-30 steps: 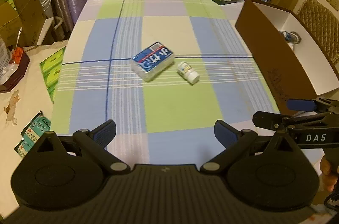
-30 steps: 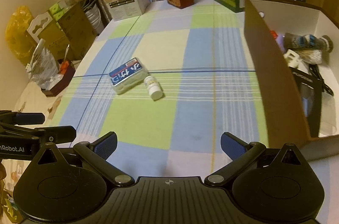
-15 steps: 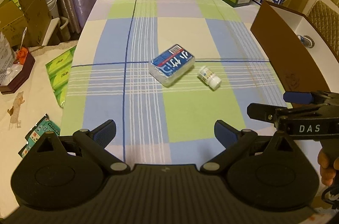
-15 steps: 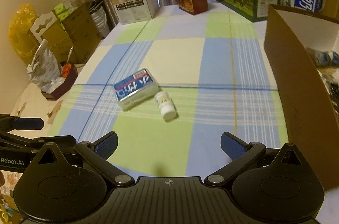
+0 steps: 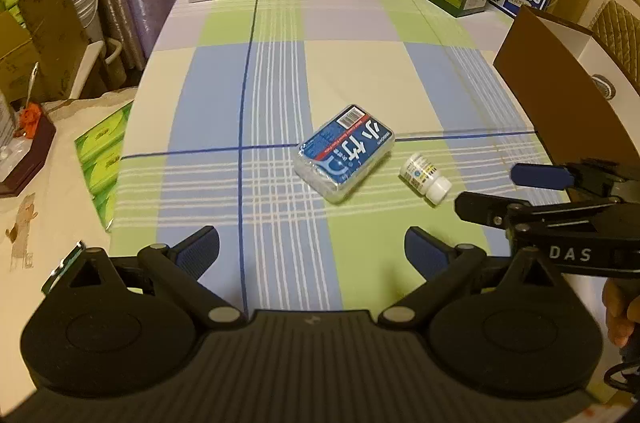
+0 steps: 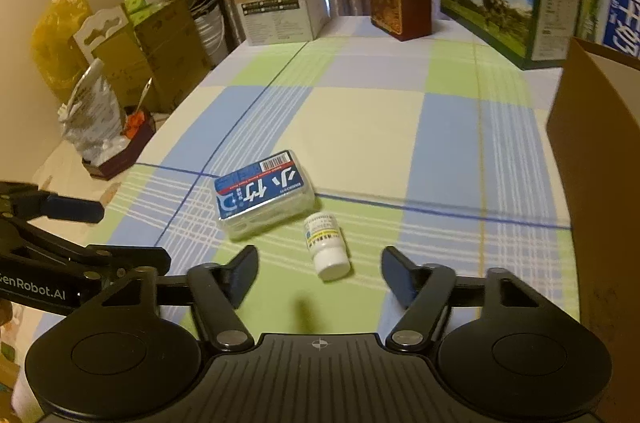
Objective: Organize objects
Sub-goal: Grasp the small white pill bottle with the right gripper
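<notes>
My right tongs (image 6: 318, 273) had just been closing to about half width with nothing gripped, the small white bottle (image 6: 326, 243) lying on its side just ahead between the tips, while my left tongs (image 5: 312, 247) gaped wide and empty. Beyond lay the blue tissue pack (image 6: 262, 197) on the tabletop (image 6: 360, 119), the brown box (image 6: 600, 159) at right. I judged the round bottle could roll away if one tip nudged it first.
</notes>
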Demonstrator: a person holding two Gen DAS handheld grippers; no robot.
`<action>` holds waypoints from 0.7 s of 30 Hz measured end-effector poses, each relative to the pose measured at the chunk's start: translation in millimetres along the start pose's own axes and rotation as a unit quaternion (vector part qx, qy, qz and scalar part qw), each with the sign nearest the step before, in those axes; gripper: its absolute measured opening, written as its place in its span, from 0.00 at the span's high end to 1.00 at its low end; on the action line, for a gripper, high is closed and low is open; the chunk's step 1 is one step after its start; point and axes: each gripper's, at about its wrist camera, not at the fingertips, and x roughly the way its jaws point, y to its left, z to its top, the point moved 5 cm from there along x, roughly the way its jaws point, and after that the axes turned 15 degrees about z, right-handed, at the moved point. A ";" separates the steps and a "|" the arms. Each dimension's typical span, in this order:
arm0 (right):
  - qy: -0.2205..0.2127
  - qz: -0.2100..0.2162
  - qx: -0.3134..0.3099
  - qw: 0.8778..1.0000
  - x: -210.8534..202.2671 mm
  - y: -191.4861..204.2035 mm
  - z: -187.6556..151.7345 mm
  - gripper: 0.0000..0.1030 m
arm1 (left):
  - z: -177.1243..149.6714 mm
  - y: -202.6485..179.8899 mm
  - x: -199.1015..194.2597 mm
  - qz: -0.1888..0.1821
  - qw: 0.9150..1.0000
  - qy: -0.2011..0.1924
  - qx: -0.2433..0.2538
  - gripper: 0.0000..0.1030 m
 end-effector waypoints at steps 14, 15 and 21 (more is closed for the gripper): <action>0.043 -0.002 -0.019 0.999 49.9 -17.8 0.8 0.57 | 14.9 -3.6 43.3 -0.007 0.999 0.020 0.024 0.05; 0.044 -0.002 -0.019 0.999 51.5 -18.1 0.5 0.59 | 15.6 -3.9 45.1 -0.008 0.999 0.021 0.026 0.05; 0.042 -0.012 -0.015 0.999 55.5 -24.9 1.6 0.75 | 21.8 -8.5 53.2 -0.015 0.999 0.020 0.038 0.05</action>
